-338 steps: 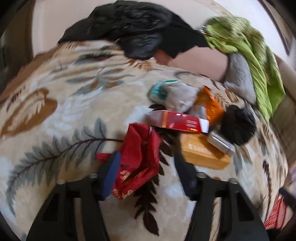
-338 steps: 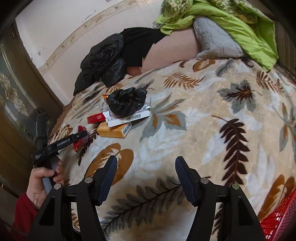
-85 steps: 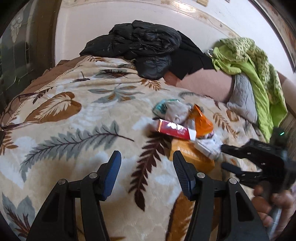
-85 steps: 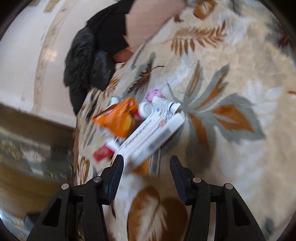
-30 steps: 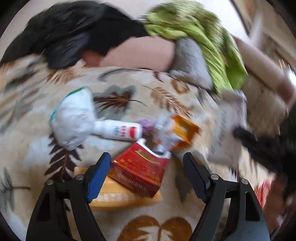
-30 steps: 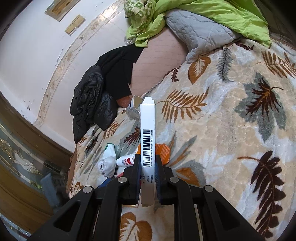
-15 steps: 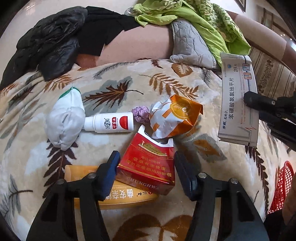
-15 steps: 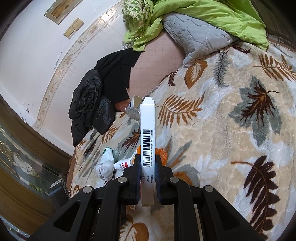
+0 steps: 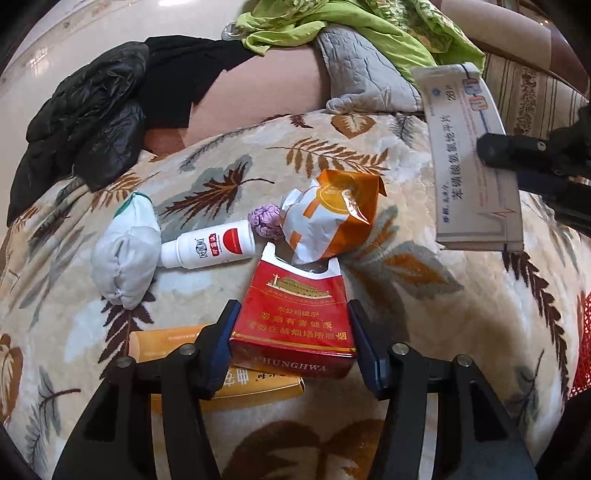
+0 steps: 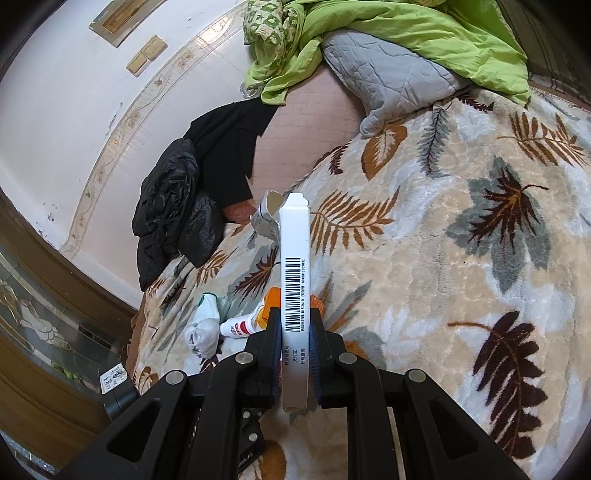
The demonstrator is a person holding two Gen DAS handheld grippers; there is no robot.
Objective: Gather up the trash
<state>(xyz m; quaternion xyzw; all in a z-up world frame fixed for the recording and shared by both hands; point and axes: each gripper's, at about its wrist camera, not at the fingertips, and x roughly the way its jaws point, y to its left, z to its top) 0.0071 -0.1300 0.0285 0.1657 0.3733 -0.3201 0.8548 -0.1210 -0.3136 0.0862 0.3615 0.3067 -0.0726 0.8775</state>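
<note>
The left gripper (image 9: 293,341) is sitting low over the leaf blanket (image 9: 461,314), with its two fingers on either side of a red cigarette pack (image 9: 295,317). The fingers are right beside the pack's sides, but it is hard to tell if they are squeezing it. The pack is lying partly on top of a yellow box (image 9: 177,341). Just past it, toward the pillow end of the blanket, an orange and white wrapper (image 9: 332,218), a small purple wad (image 9: 264,219), a white bottle (image 9: 210,248) and a white cloth bundle (image 9: 125,254) are lying close together.

The right gripper (image 10: 294,345) is pinching a long white box (image 10: 294,273) tight between its fingers and holding it up in the air above the blanket. A black jacket (image 10: 170,206) and a green quilt (image 10: 424,33) are piled at the far edge.
</note>
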